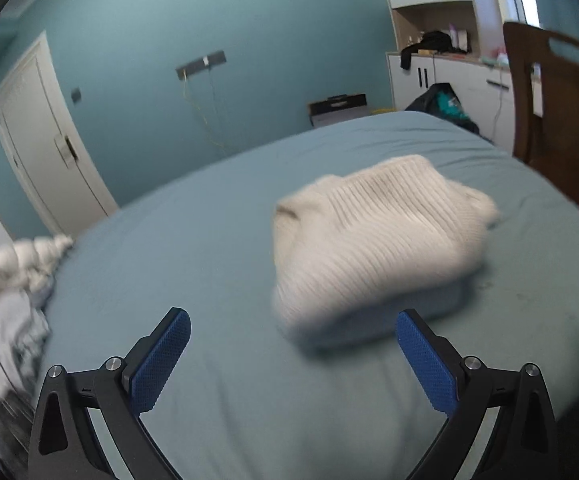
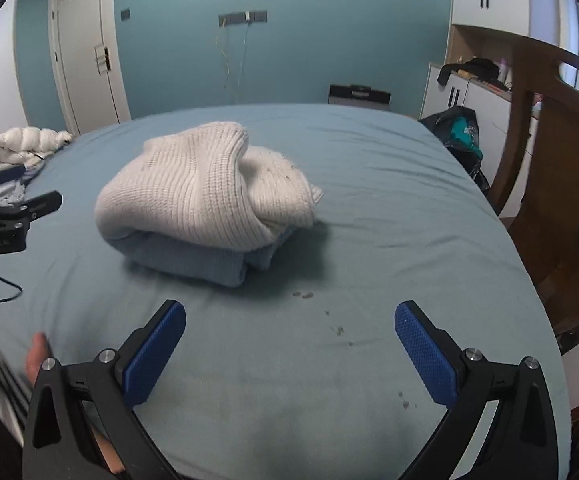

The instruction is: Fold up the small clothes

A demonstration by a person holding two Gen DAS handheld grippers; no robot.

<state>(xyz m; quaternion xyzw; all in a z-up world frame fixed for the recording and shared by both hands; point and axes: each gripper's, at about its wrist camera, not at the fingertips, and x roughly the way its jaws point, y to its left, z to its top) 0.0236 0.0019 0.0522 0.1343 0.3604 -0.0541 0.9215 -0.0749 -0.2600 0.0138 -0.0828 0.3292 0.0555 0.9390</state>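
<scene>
Because the white knit sweater (image 2: 205, 184) is soft, bulky and limp, it should be gripped at a folded edge through several layers. It lies folded mid-bed (image 2: 369, 208). Left tongs (image 1: 293, 356) and right tongs (image 2: 289, 352) are both spread wide, empty.

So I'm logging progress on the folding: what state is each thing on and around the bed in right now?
Left gripper: open, empty.
Right gripper: open, empty.
White knit sweater: folded, lying on top of the blue garment.
Blue garment: folded, beneath the sweater.
Bed sheet: spread, lightly wrinkled, a few small specks.
Door: shut.
</scene>
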